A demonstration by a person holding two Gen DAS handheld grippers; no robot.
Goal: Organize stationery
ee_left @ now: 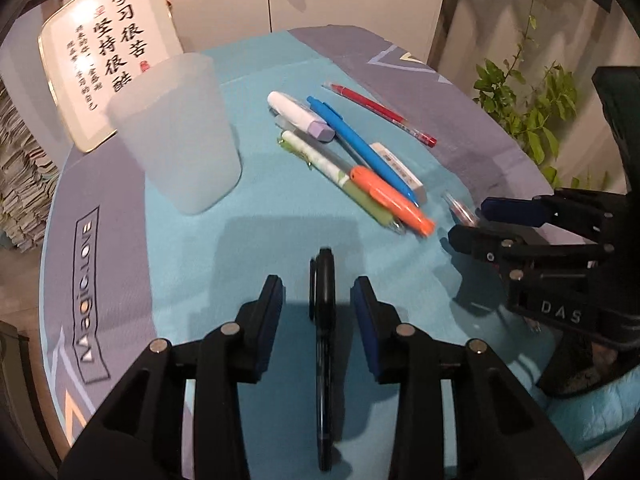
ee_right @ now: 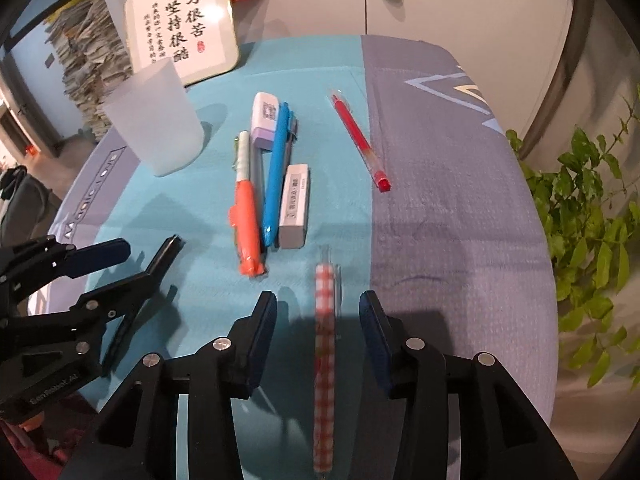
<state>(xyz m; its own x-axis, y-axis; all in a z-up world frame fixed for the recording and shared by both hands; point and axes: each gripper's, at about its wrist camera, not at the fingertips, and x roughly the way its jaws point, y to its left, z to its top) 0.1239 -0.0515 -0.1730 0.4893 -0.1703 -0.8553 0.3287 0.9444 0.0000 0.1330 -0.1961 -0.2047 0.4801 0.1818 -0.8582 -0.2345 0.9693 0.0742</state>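
Teal cloth (ee_left: 240, 264) covers a round table (ee_right: 460, 200), with a framed sign (ee_left: 108, 52) and a frosted cup (ee_left: 180, 132) at the far left. Near the centre lie a blue pen (ee_right: 276, 172), an orange marker (ee_right: 248, 228), an eraser (ee_right: 295, 206) and a red pen (ee_right: 358, 140), the last set apart to the right. Left gripper (ee_left: 318, 300): jaws wide, straddling a black pen (ee_left: 324, 340) on the cloth. Right gripper (ee_right: 318, 316): jaws wide, straddling a red checked pen (ee_right: 325, 352).
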